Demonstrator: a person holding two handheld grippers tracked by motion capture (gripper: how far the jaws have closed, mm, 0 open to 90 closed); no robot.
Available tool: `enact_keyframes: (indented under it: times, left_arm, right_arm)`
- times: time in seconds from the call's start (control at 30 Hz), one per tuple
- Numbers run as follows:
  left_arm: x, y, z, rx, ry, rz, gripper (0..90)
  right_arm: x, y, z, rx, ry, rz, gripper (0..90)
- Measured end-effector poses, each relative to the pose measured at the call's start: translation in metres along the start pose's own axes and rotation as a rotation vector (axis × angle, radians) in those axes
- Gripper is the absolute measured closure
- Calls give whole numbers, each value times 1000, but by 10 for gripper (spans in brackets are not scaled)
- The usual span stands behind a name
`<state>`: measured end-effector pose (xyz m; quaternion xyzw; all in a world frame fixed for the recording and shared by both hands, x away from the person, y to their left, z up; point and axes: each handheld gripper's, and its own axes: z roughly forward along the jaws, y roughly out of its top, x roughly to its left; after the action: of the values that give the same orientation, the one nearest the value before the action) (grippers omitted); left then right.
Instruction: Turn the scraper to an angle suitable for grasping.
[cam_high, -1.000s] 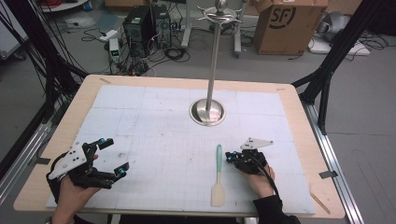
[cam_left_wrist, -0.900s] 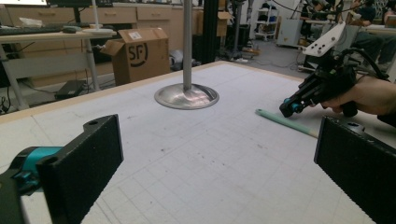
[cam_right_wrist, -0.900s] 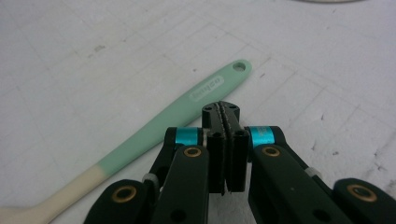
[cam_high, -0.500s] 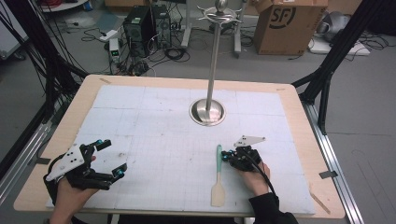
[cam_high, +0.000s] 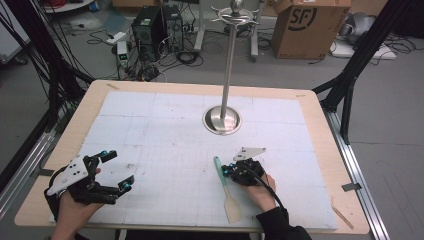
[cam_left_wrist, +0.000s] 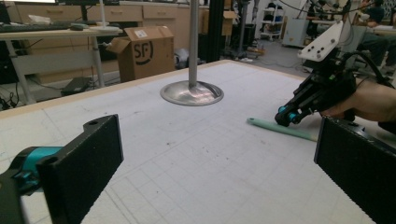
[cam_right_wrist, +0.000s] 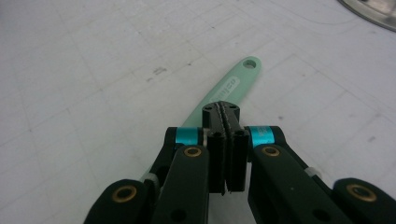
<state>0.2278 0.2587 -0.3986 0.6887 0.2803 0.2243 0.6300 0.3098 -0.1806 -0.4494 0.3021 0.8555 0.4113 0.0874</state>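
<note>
A mint-green spatula (cam_high: 226, 187) lies flat on the white gridded tabletop (cam_high: 165, 135), low and a little right of centre in the high view, its pale blade toward the bottom edge and its handle running up the frame. The handle ends in a hanging hole, which probably explains the steel stand (cam_high: 222, 119) with hooked arms at its top, upright at centre: the spatula looks meant to hang there.

The right tool (cam_high: 229, 171) sits just right of the handle, its jaws pressed together with nothing between them. In the right gripper view the closed tips (cam_right_wrist: 221, 113) hover directly over the green handle (cam_right_wrist: 223, 93), so I judge the hand is lining up for a pickup and must spread before it can pinch. Raised lettering runs along the handle there, too blurred to read.

The left tool (cam_high: 114, 170), at lower left in the high view, has its jaws spread wide and empty; it seems parked well clear of the work.

A cardboard box (cam_high: 305, 22) on the floor at upper right bears "SF" in a bold logo.
</note>
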Motion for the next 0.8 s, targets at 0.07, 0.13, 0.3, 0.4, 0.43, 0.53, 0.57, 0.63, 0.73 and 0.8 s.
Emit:
enact_keyframes:
  times: [0.07, 0.13, 0.3, 0.4, 0.43, 0.53, 0.57, 0.63, 0.73, 0.8]
  left_arm:
    - [-2, 3, -1, -16, -20, -8, 18]
    - [-2, 3, -1, -18, -22, -5, 17]
    - [0, 2, -3, -17, -2, -5, 18]
    - [2, 2, -4, -18, 2, -7, 18]
    - [2, 2, -5, -18, 2, -6, 18]
    - [2, 2, -5, -18, 4, -3, 18]
    - [2, 3, -6, -21, 5, -2, 18]
    - [2, 3, -7, -23, 7, 0, 18]
    - [3, 4, -8, -30, 7, -7, 18]
    - [4, 3, -8, -28, 10, -7, 17]
  right_arm:
    - [4, 1, 3, -1, 17, -10, 895]
    - [7, 2, 4, 3, 16, -11, 895]
    - [16, 4, -6, -46, 18, -43, 894]
    - [30, 3, -13, -67, 49, -59, 895]
    - [35, 2, -13, -55, 64, -68, 895]
    - [50, -2, -8, 1, 109, -93, 895]
    - [55, -2, -7, 23, 118, -105, 895]
    - [60, -2, -5, 47, 118, -125, 895]
    - [73, -3, -4, 90, 88, -152, 897]
    - [72, -4, -5, 91, 91, -140, 898]
